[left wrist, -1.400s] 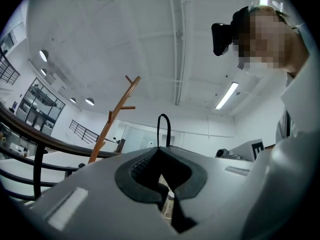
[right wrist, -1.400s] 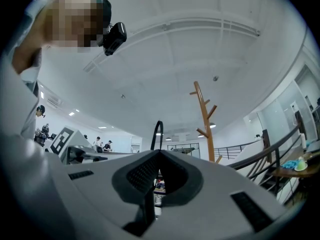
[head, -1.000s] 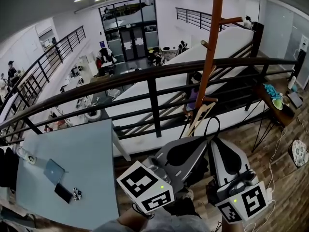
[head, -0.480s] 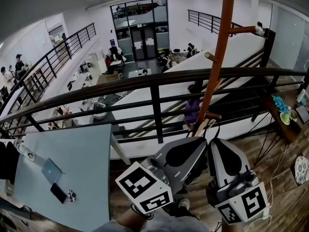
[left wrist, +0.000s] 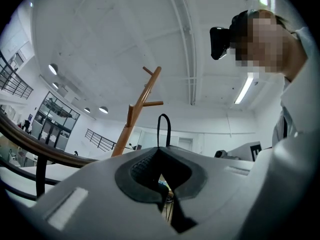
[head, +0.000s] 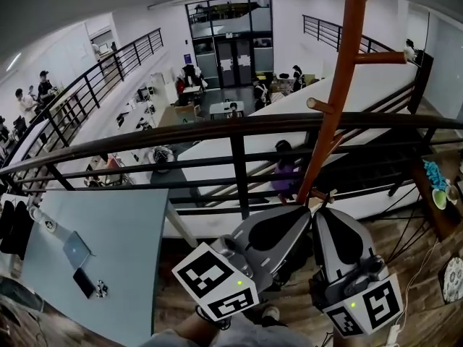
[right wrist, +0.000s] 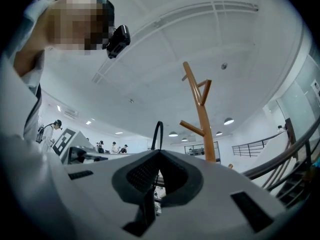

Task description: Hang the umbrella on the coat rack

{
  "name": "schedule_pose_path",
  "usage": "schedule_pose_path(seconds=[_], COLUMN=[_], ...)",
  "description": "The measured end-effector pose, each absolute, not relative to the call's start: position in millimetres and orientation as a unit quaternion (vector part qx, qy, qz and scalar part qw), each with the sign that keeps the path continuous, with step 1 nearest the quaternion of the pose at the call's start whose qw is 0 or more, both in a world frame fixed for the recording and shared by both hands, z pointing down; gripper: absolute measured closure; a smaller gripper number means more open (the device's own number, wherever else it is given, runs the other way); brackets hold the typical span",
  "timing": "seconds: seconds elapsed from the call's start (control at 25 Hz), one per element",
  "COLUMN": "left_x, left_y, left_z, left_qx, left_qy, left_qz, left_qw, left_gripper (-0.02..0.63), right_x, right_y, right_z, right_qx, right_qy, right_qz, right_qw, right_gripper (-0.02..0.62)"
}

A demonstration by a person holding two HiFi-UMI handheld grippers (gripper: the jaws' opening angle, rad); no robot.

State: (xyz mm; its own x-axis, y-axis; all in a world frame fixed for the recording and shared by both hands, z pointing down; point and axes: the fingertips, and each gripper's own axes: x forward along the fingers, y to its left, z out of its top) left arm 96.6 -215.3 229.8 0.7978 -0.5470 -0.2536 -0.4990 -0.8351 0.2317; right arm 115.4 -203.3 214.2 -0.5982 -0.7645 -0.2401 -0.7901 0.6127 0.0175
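Position check: found left gripper (head: pixel 307 211) and right gripper (head: pixel 323 212) side by side, just beside the lower pole of the coat rack (head: pixel 334 107) and on the near side of the black railing (head: pixel 231 132). Observed left jaws pressed shut on the umbrella's black strap loop (left wrist: pixel 163 115), standing up above their tips. Recorded right jaws likewise pinched together on that loop. Could not make out the rest of the umbrella.

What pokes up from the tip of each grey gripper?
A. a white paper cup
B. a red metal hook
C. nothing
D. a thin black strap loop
D: both gripper views show a thin black strap loop rising from the closed jaws of the left gripper and the right gripper.
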Motion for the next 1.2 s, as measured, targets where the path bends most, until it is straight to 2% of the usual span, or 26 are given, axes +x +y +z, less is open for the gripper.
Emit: schedule_pose_path(seconds=[0.68,1.2], left_x=[107.0,97.1], left_y=[-265.4,-289.3], left_z=[223.0,202.3], left_qx=[0.923,0.927], left_qy=[-0.343,-0.335], left_qz=[-0.168,-0.169], left_qw=[0.055,0.023], left_gripper=[0.601,0.601], right_x=[128.9,120.6], right_y=[-255.2,-279.4], right_z=[207.1,188.3], right_qx=[-0.376,-0.39], right_qy=[0.918,0.909], right_qz=[0.072,0.09], right_qw=[0.106,0.12], right_gripper=[0.594,0.594])
